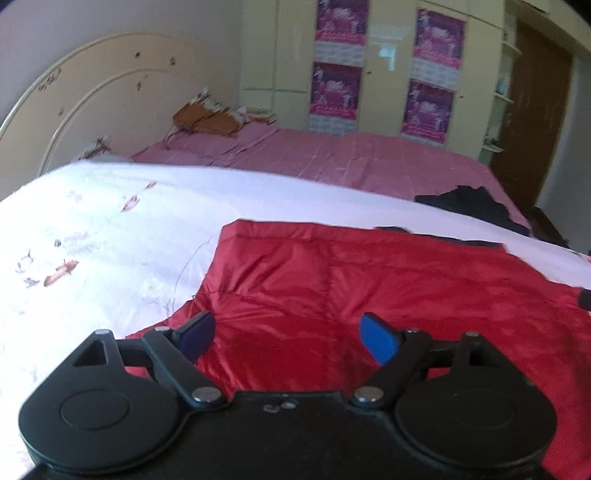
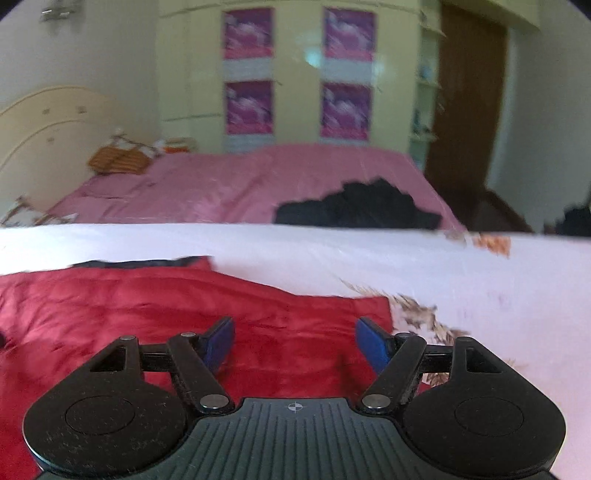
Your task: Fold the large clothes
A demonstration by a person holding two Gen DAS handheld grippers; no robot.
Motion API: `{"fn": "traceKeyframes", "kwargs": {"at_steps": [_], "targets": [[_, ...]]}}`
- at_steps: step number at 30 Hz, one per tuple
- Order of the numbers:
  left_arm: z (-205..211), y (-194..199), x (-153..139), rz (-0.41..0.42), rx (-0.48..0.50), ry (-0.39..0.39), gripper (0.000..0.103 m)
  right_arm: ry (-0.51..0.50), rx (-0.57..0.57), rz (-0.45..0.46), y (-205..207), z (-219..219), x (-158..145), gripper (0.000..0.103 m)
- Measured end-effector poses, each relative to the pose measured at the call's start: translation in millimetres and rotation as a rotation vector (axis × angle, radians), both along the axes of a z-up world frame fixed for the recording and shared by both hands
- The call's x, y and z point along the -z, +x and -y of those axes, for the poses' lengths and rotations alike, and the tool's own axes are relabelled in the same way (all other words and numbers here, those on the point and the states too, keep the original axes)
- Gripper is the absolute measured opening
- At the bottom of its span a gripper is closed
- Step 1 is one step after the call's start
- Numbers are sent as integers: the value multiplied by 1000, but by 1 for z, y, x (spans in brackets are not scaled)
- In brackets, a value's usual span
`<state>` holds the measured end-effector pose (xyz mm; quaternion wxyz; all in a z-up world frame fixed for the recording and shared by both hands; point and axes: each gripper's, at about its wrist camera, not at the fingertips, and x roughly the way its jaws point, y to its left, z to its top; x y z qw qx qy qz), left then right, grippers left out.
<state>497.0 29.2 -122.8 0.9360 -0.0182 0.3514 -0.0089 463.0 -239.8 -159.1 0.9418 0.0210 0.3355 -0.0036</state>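
One red quilted jacket point(image 1: 369, 295) lies spread flat on a white sheet point(image 1: 110, 229) printed with small brownish flowers. Its cloth is shiny and stitched into puffy panels, and a thin dark edge shows along its far side. In the left wrist view a corner of it sticks out toward the near left, while the body fills the lower right. In the right wrist view the same jacket point(image 2: 147, 314) fills the lower left, and its right edge ends just before a flower print on the sheet point(image 2: 480, 277).

Two grippers are in view, one per camera. The left gripper point(image 1: 286, 338) hangs over the jacket with its blue fingers point(image 1: 378, 338) spread wide and nothing between them. The right gripper point(image 2: 294, 345) also sits above the red cloth, fingers point(image 2: 373, 345) held well apart, gripping nothing.

Beyond the white sheet lies one pink bedspread point(image 1: 351, 162). On it, toward the left near the cream headboard point(image 1: 92, 103), rests one orange-brown pillow point(image 1: 207, 118); toward the right sits one dark heap of clothing point(image 2: 358, 210). Four purple posters point(image 2: 247, 33) hang on the pale cupboard point(image 2: 295, 92) behind, two above and two below. At the far right stands one brown door point(image 2: 465, 103).
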Motion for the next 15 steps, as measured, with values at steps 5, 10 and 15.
{"fn": "traceKeyframes", "kwargs": {"at_steps": [5, 10, 15], "targets": [[13, -25, -6, -4, 57, 5, 86, -54, -81, 24, -34, -37, 2, 73], [19, -41, 11, -22, 72, 59, 89, -110, -111, 16, -52, -55, 20, 73], [15, -40, 31, -37, 63, 123, 91, -189, -67, -32, -51, -44, 51, 73]]}}
